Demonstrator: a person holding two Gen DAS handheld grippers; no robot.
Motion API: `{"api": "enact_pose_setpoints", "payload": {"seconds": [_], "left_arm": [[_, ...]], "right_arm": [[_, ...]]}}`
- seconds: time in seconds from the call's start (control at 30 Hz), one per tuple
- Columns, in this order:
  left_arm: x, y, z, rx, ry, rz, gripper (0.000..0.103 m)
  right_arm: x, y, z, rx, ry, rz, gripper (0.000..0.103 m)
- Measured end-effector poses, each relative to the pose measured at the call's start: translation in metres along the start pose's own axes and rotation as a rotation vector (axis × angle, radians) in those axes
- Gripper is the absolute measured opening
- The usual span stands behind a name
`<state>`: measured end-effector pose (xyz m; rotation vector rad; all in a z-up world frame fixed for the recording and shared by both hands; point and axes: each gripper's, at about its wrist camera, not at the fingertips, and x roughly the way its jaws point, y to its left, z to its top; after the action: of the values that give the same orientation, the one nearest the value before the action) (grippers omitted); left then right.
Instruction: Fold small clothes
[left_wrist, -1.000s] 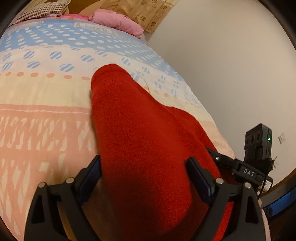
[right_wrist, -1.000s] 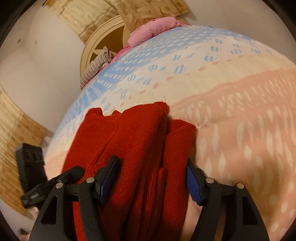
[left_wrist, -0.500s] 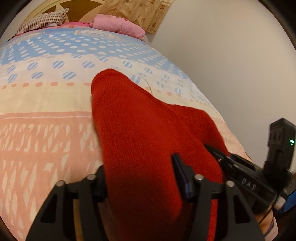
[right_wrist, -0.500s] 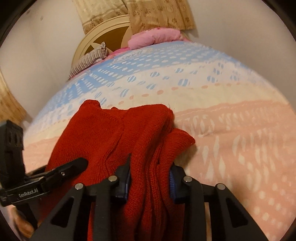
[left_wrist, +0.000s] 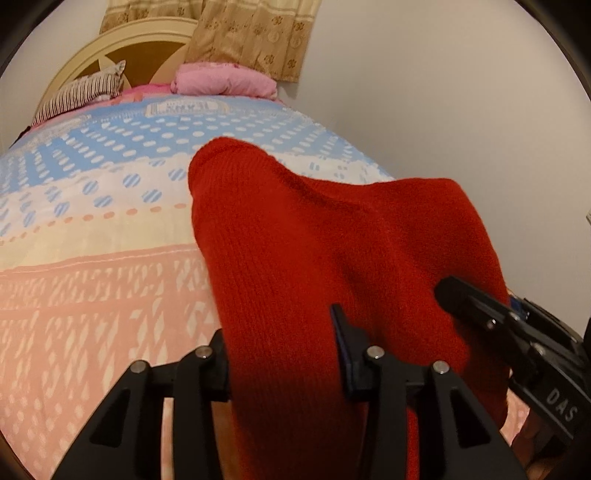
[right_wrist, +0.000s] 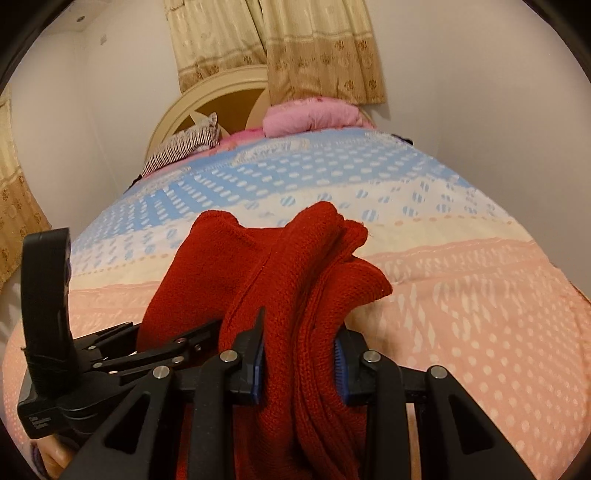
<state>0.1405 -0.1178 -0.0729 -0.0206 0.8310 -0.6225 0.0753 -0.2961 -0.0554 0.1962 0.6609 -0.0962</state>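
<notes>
I had the red knitted garment (left_wrist: 332, 258) bunched between both sets of fingers, its far end resting on the patterned bedspread (left_wrist: 92, 295) near the foot of the bed. My left gripper (left_wrist: 284, 354) was closing, its fingers pinching a thick fold of the knit. My right gripper (right_wrist: 299, 354) squeezed several gathered layers of it. The wool looked soft, floppy and fairly light, with a coarse rib that should not slip, though it would sag and stretch wherever unsupported. I judged the best hold to be at a hem or edge, catching all layers together, with the two grips well apart so the cloth hung flat for folding.
</notes>
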Motion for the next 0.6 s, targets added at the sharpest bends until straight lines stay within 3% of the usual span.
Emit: {"api": "enact_pose_setpoints", "payload": {"seconds": [0.33,0.6], "left_arm": [[-0.045,-0.024,-0.012,0.061,-0.028,-0.015,0.042],[-0.062,-0.035,-0.035,0.087,-0.006,-0.028,0.042]], "right_arm": [[-0.080,0.020,-0.022,0.051,-0.090,0.009,0.030],[-0.112,0.020,-0.048,0.095,-0.091,-0.011,0.030]]}}
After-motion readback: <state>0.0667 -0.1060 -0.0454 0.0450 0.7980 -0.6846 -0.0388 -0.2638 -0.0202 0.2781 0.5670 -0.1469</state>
